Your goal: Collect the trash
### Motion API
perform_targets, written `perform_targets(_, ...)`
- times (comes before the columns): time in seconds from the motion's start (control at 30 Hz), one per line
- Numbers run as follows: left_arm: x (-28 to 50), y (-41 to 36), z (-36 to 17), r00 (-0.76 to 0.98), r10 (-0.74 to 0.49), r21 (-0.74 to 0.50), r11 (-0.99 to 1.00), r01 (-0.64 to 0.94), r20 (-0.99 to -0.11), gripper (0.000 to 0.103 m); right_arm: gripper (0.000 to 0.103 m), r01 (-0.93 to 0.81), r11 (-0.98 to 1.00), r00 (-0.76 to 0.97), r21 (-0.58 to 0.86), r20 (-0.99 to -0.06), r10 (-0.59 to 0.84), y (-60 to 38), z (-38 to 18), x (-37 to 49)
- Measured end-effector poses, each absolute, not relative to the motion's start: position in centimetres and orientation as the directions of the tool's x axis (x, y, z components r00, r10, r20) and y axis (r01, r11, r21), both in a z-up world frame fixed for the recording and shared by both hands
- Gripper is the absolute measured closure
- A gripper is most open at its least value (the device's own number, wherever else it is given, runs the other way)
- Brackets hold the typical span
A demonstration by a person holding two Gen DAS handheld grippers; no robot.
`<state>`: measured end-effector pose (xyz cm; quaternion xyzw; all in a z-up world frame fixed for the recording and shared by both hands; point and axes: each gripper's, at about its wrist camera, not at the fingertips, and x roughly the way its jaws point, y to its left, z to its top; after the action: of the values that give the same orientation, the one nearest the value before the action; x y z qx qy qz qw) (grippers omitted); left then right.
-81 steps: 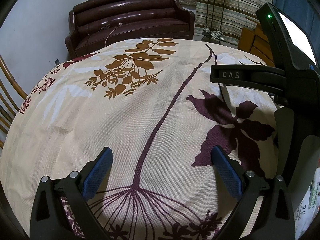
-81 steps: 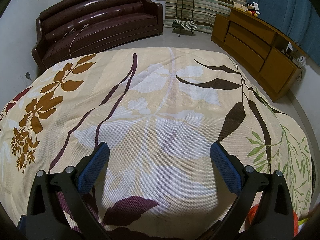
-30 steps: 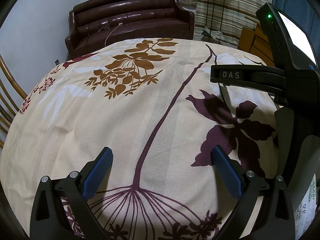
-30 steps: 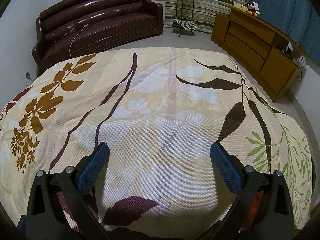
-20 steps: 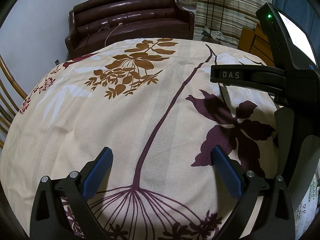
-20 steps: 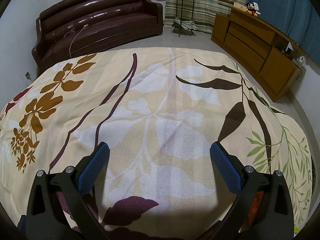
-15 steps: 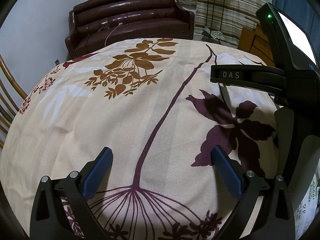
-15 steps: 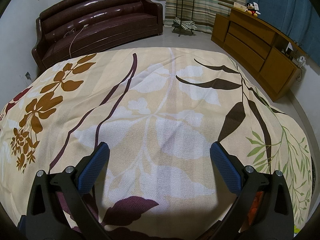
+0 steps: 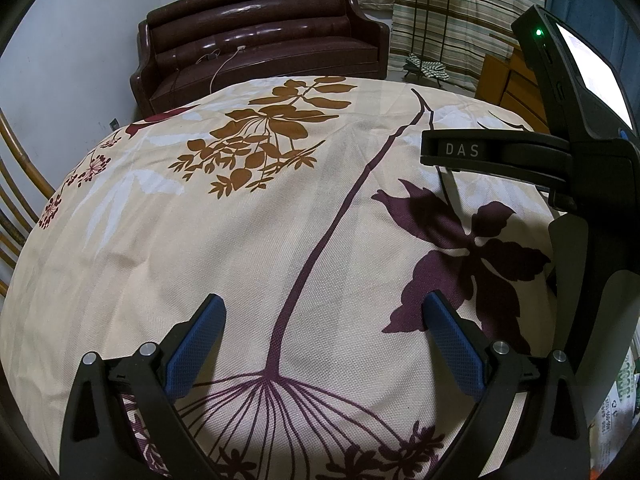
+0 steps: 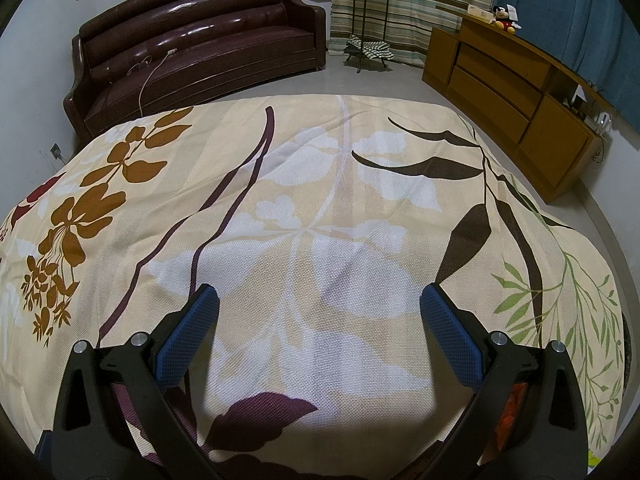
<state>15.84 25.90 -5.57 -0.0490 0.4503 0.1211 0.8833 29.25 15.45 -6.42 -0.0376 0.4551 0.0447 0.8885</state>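
Cream floral cloth [image 9: 248, 240] covers a wide surface that fills both wrist views, with a dark brown sofa [image 9: 256, 44] against the wall beyond its far edge. At the left edge of the left wrist view, curved rattan bars [image 9: 16, 184] stand just beside the cloth. The left gripper [image 9: 322, 338] hangs over the near edge of the surface with its blue-padded jaws spread wide and nothing between them, above the purple stem print. Toward the right of that view the right gripper's black body [image 9: 560, 160], marked DAS, reaches in over the surface. Low in the right corner, past the surface's near right edge, a white printed bag [image 9: 618, 400] shows in part; what it holds cannot be made out. In the right wrist view the right gripper [image 10: 318, 330] is likewise spread wide and empty over the near edge. A bit of orange trash [image 10: 510, 412] peeks out behind its right finger at the near right corner. A wooden sideboard [image 10: 516, 92] lines the wall beyond the right edge.
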Motion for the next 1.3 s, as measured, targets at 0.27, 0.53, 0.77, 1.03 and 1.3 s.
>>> perform_targets(0.27, 15.9, 25.9, -5.6, 0.565, 0.17, 0.022, 0.966, -0.258, -0.807, 0.006, 0.004, -0.114, 0.993, 0.582, -0.026, -0.812, 0.046, 15.4, -6.4, 29.2)
perform_targets(0.53, 15.8, 25.9, -5.6, 0.565, 0.17, 0.022, 0.966, -0.259, -0.807, 0.006, 0.004, -0.107, 0.994, 0.582, -0.026, -0.812, 0.041, 15.4, -6.4, 29.2)
perform_targets(0.77, 15.9, 26.0, -5.5, 0.564, 0.171, 0.021, 0.965, -0.261, -0.808, 0.006, 0.004, -0.081, 0.996, 0.581, -0.026, -0.813, 0.027, 15.4, -6.5, 28.9)
perform_targets(1.03, 16.1, 26.0, -5.7, 0.563, 0.167, 0.022, 0.967, -0.254, -0.809, 0.006, 0.004, -0.195, 0.981, 0.52, -0.01, -0.849, 0.094, 16.5, -6.2, 28.8)
perform_targets(1.3, 14.9, 27.7, -5.1, 0.606, 0.153, -0.045, 0.953, -0.299, -0.781, 0.006, 0.004, -0.282, 0.958, 0.734, -0.041, -0.652, 0.188, 14.1, 3.0, 22.7)
